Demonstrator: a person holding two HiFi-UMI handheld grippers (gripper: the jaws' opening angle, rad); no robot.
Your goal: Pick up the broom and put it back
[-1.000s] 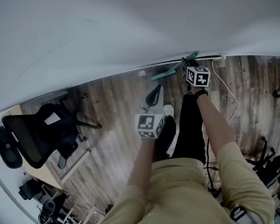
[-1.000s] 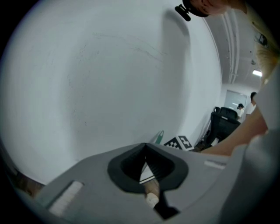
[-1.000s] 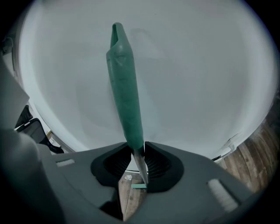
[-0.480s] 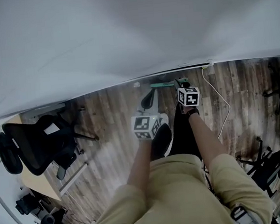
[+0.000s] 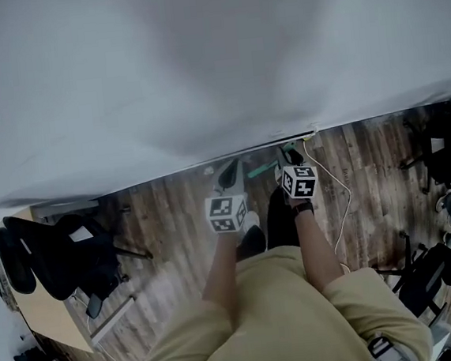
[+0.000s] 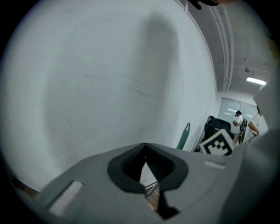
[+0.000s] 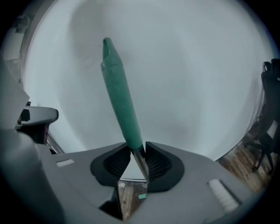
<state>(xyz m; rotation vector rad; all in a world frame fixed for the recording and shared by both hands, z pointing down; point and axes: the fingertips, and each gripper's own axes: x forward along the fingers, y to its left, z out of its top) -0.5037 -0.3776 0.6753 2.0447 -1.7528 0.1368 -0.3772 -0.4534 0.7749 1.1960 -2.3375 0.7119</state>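
I have the broom (image 7: 124,113) in my right claw (image 7: 137,151). Its jaws stand narrow, pressed on the bare metal shaft (image 7: 140,161) just under the green grip (image 7: 117,83). From the jaws the grip slants up and a little left across the white wall (image 7: 197,65). Through the gap below the jaws I see wood floor and a small green patch, but I cannot tell what the patch is.

In the head view the broom is only a short green streak ahead of that claw, close to the foot of the wall and over the floor (image 5: 173,212).

My left claw (image 6: 145,145) is just to the left of the right one, and both are held out in front of my body. Its jaws are together, tips touching, and it faces the wall. In the left gripper view the green grip stands tilted at the right, with the right claw's marker cube (image 6: 217,143) just beside it.

Further out, a black chair (image 5: 58,255) stands on the floor at the left. A white cable (image 5: 343,204) runs from the wall across the boards at the right.
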